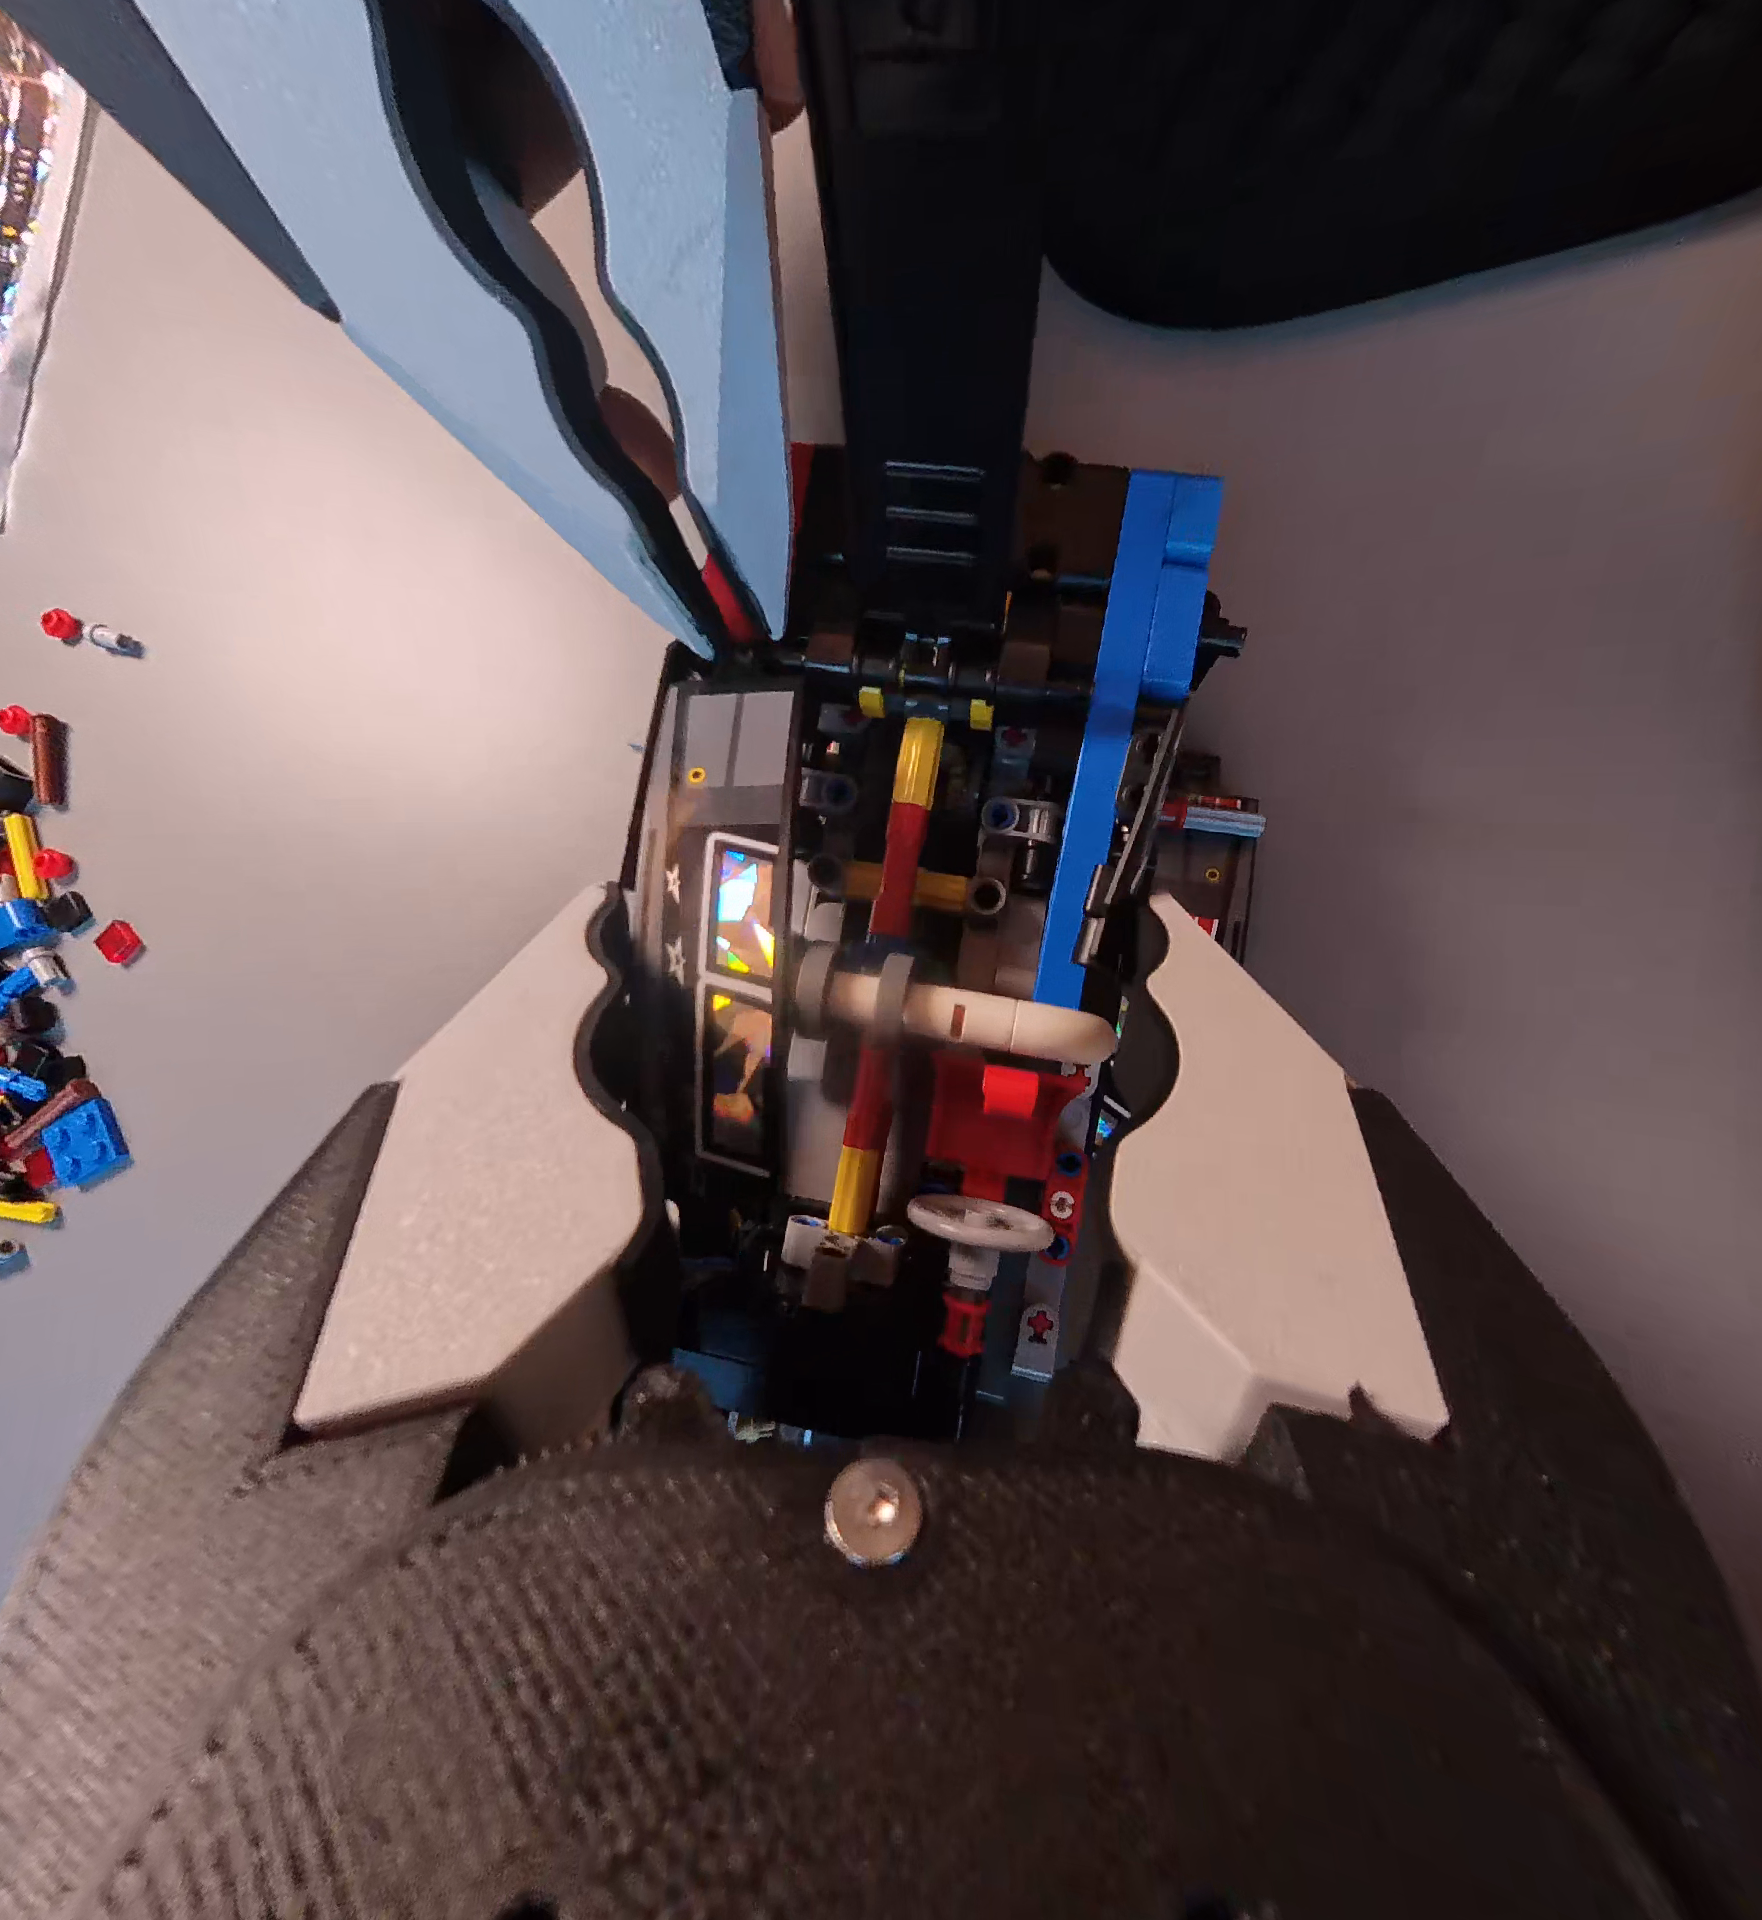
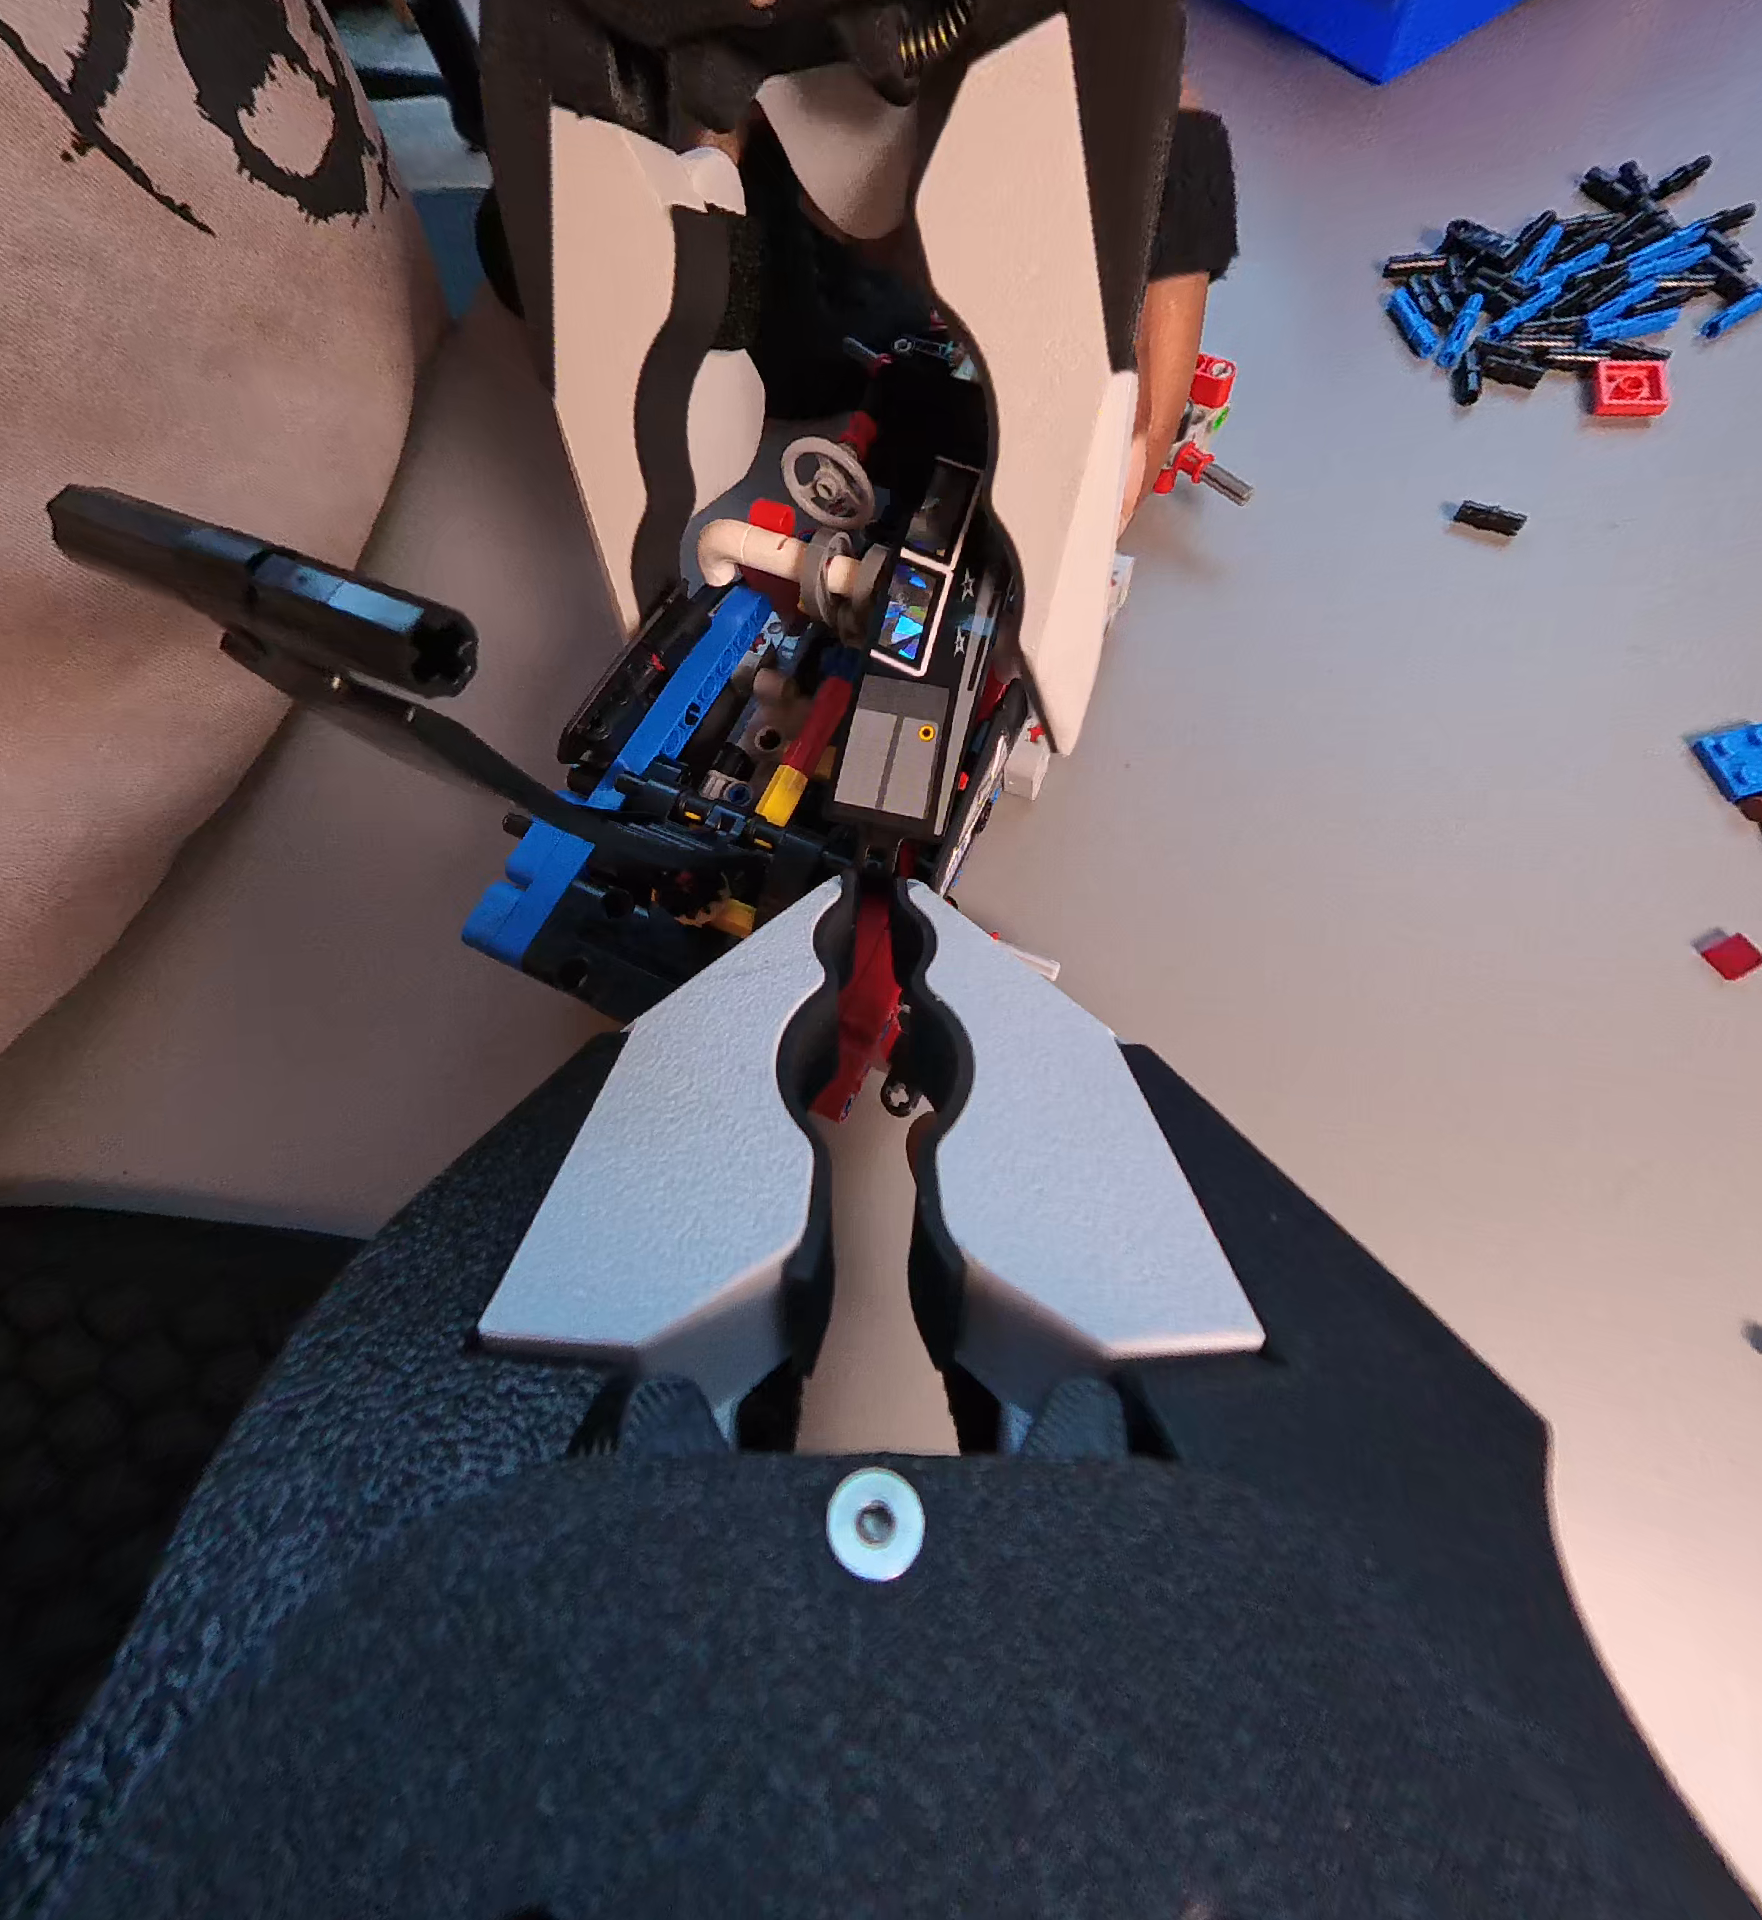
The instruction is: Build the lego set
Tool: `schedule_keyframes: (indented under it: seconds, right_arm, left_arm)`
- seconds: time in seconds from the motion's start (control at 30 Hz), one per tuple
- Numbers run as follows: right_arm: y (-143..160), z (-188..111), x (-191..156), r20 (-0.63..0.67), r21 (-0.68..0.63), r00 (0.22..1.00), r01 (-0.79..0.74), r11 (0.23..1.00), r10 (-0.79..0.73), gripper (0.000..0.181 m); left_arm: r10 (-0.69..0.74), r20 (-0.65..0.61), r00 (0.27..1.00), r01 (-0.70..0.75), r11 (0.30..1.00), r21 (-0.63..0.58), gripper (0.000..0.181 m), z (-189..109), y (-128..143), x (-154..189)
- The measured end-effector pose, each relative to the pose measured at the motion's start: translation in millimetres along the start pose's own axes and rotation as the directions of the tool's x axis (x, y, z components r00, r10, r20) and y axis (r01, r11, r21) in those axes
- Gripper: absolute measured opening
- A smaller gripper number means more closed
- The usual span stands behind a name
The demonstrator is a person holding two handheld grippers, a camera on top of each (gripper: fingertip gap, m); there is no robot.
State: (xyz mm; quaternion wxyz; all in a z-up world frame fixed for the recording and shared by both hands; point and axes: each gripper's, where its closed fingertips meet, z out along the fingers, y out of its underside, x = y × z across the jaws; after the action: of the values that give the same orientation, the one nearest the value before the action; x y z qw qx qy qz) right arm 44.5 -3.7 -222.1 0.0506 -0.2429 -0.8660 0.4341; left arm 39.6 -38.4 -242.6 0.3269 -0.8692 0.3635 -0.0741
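A: Lego vehicle model [image 1: 918, 935], half built, hangs above the pale table [image 1: 357, 582], caught between both tools and resting on neither surface that I can see.

B: How do the tongs stand?

A: Left gripper [image 1: 882, 935] spans the model's near end, its 2 fingers pressed on the 2 side walls. Right gripper [image 2: 872, 904] is closed to a narrow gap on a red part [image 2: 861, 997] at the far end.

B: Biggest risk?

A: Probably the whole model twisting. If the 2 tools pull or turn against each other, the blue side beam [image 1: 1095, 790] could pop off its pins.

B: Next?

A: That thin red part may snap loose under a hard pinch, dropping 1 end.

B: Smallest?

A: The grey steering wheel [image 1: 979, 1221] or white curved pipe [image 1: 1002, 1023] could get knocked off and scatter into the loose pieces [image 1: 4, 1029] on the left.
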Motion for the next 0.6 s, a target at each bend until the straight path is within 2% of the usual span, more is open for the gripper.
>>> schedule_keyframes:
  seconds: [0.1,0.37,0.43,0.6]
  right_arm:
    - [1,-1,-1,-0.01,0.021,1.0,-0.015,1.0,0.015,0.003]
    - [3,-2,-1,-0.092,0.059,0.994,-0.047,0.997,0.052,0.003]
    - [3,-2,-1,-0.113,0.065,0.992,-0.045,0.997,0.052,0.003]
    - [3,-2,-1,-0.132,0.069,0.99,-0.048,0.996,0.057,0.003]
  left_arm:
    - [-0.043,-0.01,0.999,0.043,0.999,0.001,0.094,2,2,0]
    - [-0.015,0.068,0.998,0.013,0.999,0.037,0.094,-1,-2,-1]
    - [-0.011,0.07,0.997,0.008,0.999,0.049,0.103,-1,-5,3]
    - [-0.004,0.124,0.992,-0.007,0.996,0.088,0.109,0,-20,4]
